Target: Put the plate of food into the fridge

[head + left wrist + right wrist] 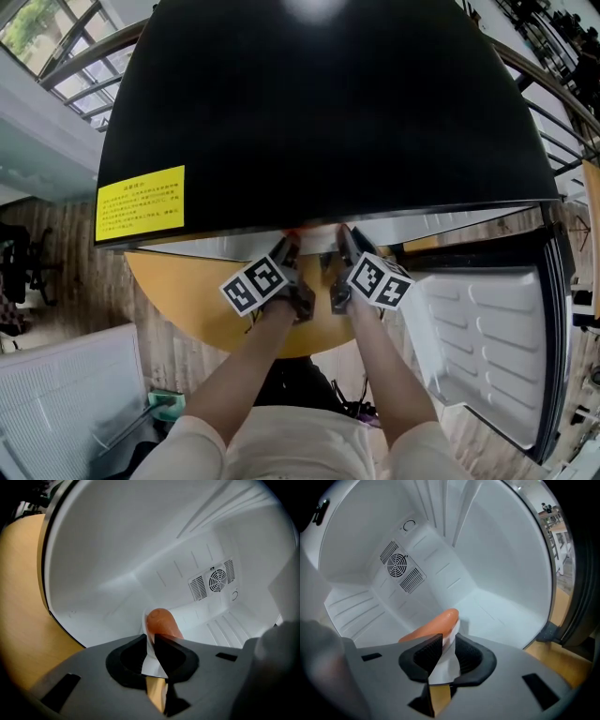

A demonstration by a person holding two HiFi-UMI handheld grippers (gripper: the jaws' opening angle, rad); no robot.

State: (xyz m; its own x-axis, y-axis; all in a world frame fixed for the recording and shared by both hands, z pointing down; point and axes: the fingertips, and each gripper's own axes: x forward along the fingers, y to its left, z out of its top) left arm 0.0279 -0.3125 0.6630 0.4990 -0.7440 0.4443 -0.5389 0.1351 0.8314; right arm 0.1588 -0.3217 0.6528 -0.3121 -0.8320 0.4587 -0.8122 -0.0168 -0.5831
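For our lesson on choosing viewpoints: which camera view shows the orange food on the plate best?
The right gripper view: the orange food lies side-on along the plate. The left gripper view shows mostly its rounded end; the head view hides nearly all of it behind the fridge.

Head view: fridge (319,103) top hides the jaw tips of left gripper (287,255) and right gripper (343,251). Yellow label (141,202), lower left: print too small to read. Gripper views: plate (151,660) mostly behind jaws; orange food (161,620) partly covered, kind unclear.
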